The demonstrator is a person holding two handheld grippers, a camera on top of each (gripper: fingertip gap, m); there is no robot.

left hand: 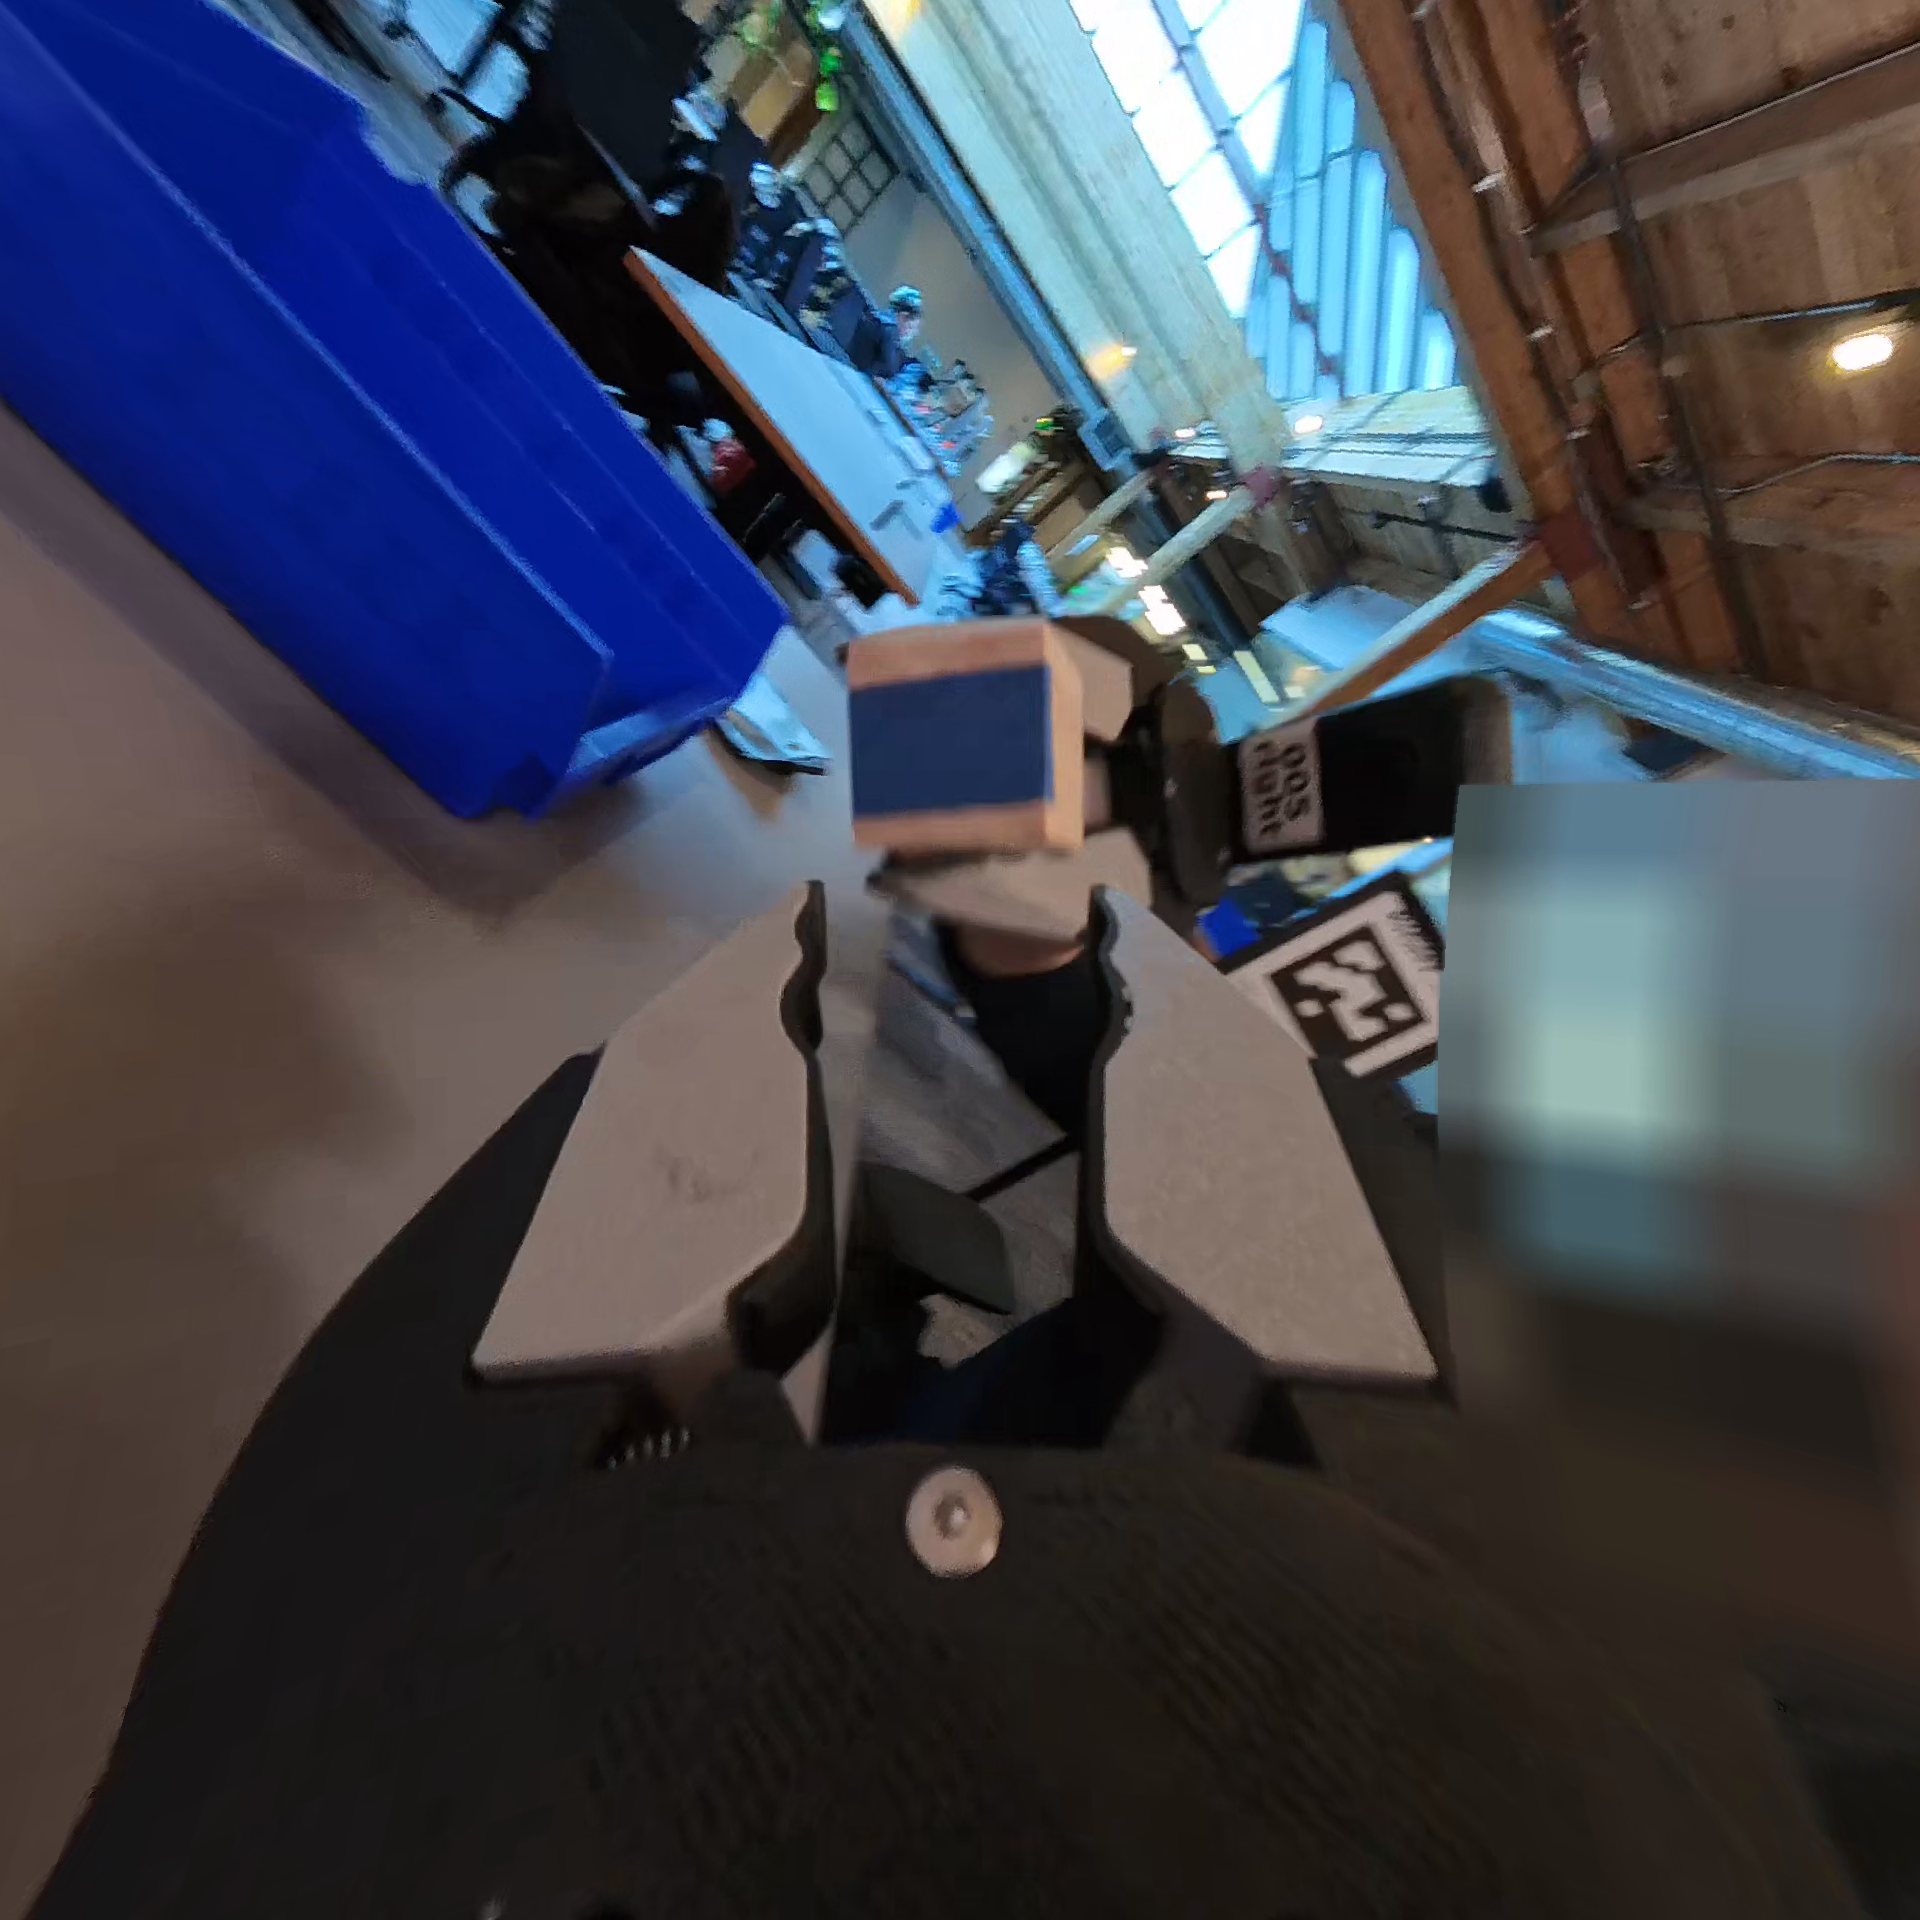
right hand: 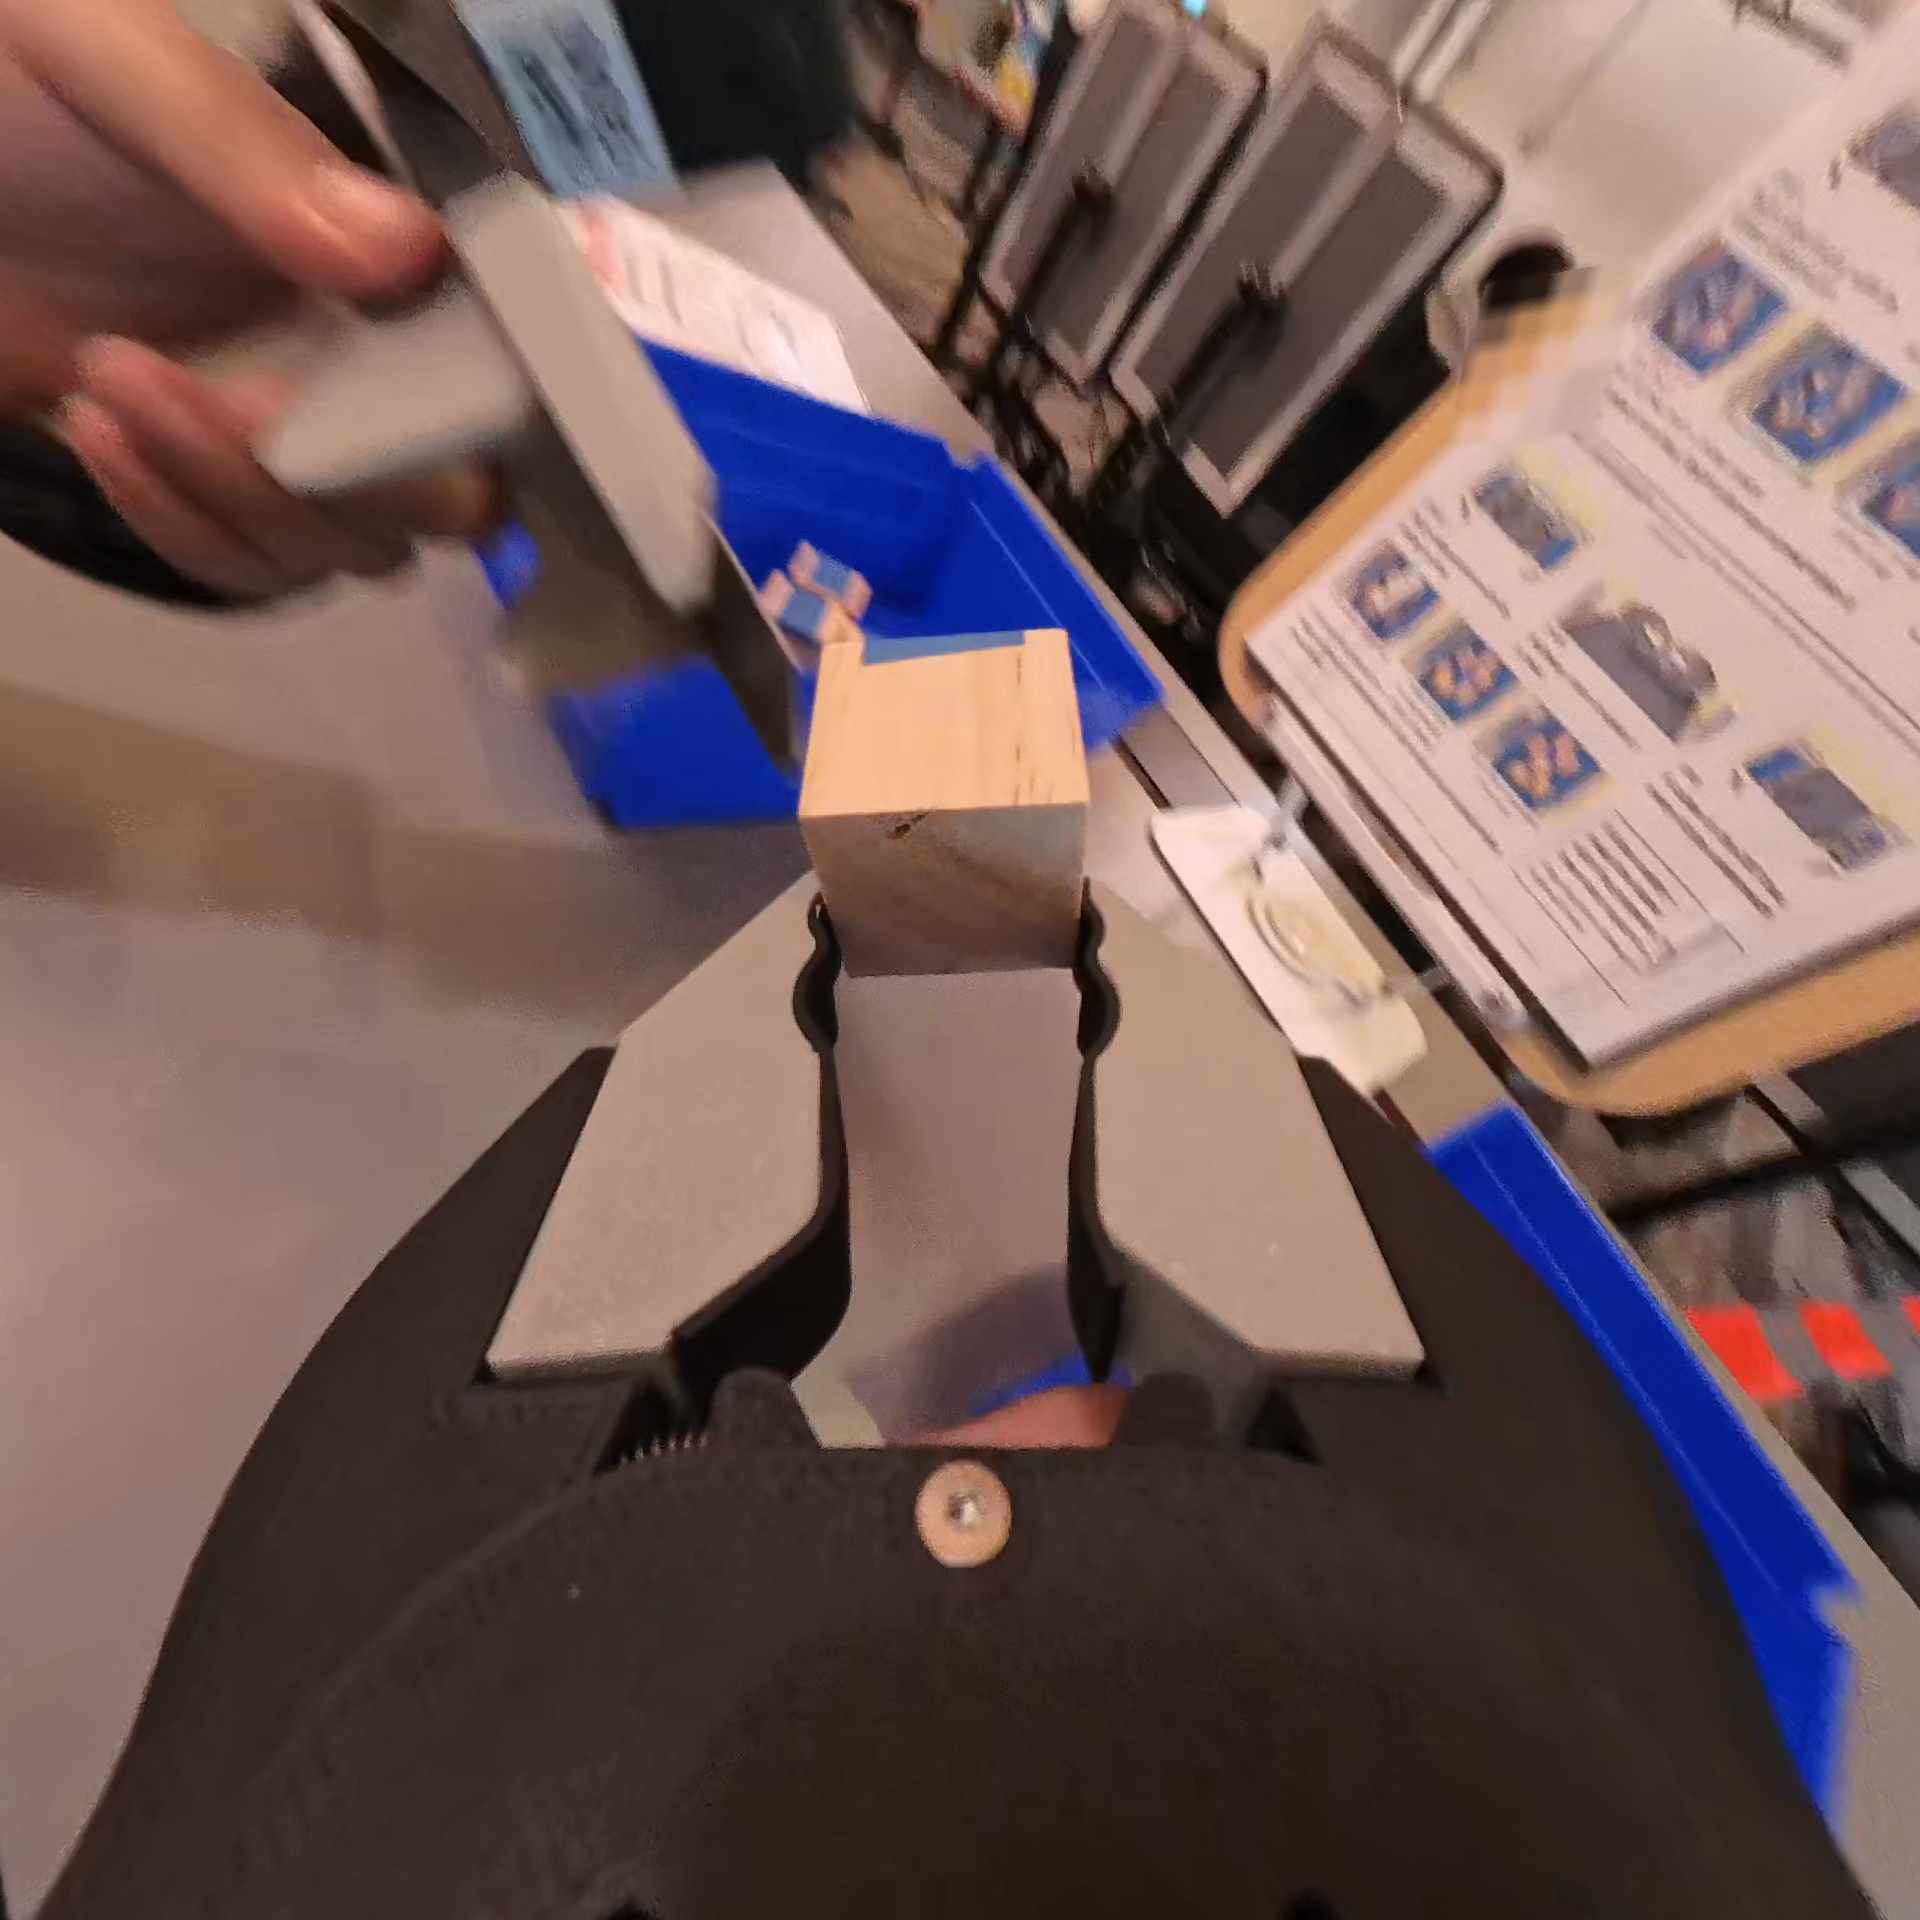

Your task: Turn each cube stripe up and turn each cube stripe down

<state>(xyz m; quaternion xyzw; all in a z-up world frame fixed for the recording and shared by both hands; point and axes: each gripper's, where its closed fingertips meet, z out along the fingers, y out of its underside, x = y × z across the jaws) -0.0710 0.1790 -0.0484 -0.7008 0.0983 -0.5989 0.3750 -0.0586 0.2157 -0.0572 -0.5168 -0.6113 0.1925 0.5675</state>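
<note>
A wooden cube (right hand: 945,790) with a blue stripe is clamped at the tips of my right gripper (right hand: 951,930), held above the grey table (right hand: 208,1039). In the left wrist view the cube (left hand: 951,753) shows its striped face to the camera, with the right gripper's fingers (left hand: 1107,675) behind it. My left gripper (left hand: 956,914) is open and empty, its tips just short of the cube and a little below it. In the right wrist view a hand (right hand: 156,260) holds the left gripper, and one of its fingers (right hand: 623,436) reaches to the cube's upper left.
A blue bin (right hand: 883,488) with several small striped cubes (right hand: 816,603) stands on the table behind the held cube; it also fills the upper left of the left wrist view (left hand: 312,416). A board with printed sheets (right hand: 1610,675) stands at right, and another blue bin rim (right hand: 1621,1351) below it.
</note>
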